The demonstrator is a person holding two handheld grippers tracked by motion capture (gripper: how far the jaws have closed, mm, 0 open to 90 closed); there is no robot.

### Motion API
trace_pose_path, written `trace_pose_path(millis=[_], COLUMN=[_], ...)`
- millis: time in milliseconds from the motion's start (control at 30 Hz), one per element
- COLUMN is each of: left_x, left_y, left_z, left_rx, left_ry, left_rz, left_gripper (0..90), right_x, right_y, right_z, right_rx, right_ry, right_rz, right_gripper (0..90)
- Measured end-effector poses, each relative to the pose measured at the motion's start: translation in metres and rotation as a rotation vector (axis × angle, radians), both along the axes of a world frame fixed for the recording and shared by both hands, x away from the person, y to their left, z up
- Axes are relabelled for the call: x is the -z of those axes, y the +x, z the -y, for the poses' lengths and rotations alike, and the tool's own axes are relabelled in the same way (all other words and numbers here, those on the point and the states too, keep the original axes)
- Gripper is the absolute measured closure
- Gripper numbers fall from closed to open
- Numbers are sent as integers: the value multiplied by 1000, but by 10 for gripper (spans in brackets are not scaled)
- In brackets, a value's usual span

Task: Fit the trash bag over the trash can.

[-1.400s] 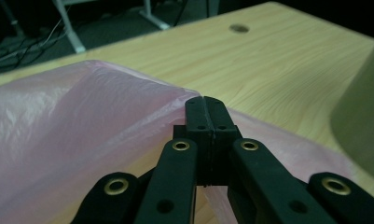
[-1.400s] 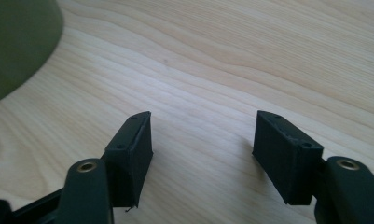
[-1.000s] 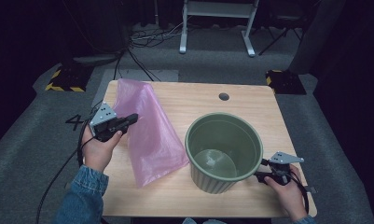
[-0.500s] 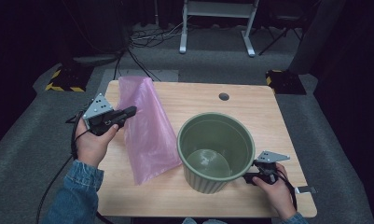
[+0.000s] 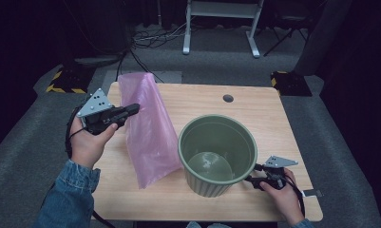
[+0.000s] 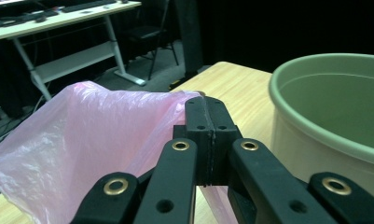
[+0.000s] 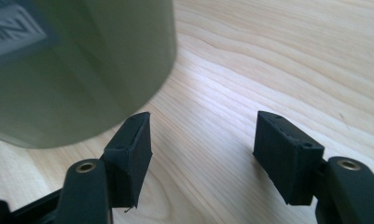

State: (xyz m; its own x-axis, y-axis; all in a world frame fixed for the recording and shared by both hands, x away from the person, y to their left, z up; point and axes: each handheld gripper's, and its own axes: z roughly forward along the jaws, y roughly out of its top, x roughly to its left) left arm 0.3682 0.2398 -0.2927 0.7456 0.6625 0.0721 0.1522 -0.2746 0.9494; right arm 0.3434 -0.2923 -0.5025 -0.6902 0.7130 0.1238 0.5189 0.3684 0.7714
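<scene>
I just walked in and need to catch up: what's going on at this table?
A person works with a gripper in each hand at a wooden table. The left gripper is shut on the edge of a pink plastic bag and holds it up, with the bag's lower end resting on the wood. A green bin stands upright beside the bag. The right gripper sits low by the bin's base, its fingers apart with nothing between them; they have just been opening.

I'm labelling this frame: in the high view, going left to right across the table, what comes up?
Left hand-held gripper → crinkly pink plastic bag → round green plastic bin → right hand-held gripper.
</scene>
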Motion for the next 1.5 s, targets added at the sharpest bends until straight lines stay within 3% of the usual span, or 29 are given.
trace_pose_path(millis=[133,367,567,767,1100,1400,1500], left_x=[-9,-20,-32,-43,-62,-89,-93], left_y=[0,-2,-5,-12,-21,-31,-28], left_z=[-6,-10,-16,-16,-18,-18,-18], left_rx=[48,169,216,299,341,376,387], left_ry=[-17,-45,-68,-76,-107,-124,-153], left_rz=[-2,-5,-8,-7,27,89,88], left_gripper=[897,898,898,898,898,898,898], right_x=[0,0,0,0,0,0,0], right_y=[-1,-1,-1,-1,-2,-3,-3], right_z=[4,9,9,8,6,5,5], right_rx=[3,-5,-8,-14,-21,-20,-19], right_ry=[3,4,1,-12,-36,-45,-50], right_rz=[9,-13,-8,-2,14,19,21], right_gripper=[375,380,380,380,379,379,379])
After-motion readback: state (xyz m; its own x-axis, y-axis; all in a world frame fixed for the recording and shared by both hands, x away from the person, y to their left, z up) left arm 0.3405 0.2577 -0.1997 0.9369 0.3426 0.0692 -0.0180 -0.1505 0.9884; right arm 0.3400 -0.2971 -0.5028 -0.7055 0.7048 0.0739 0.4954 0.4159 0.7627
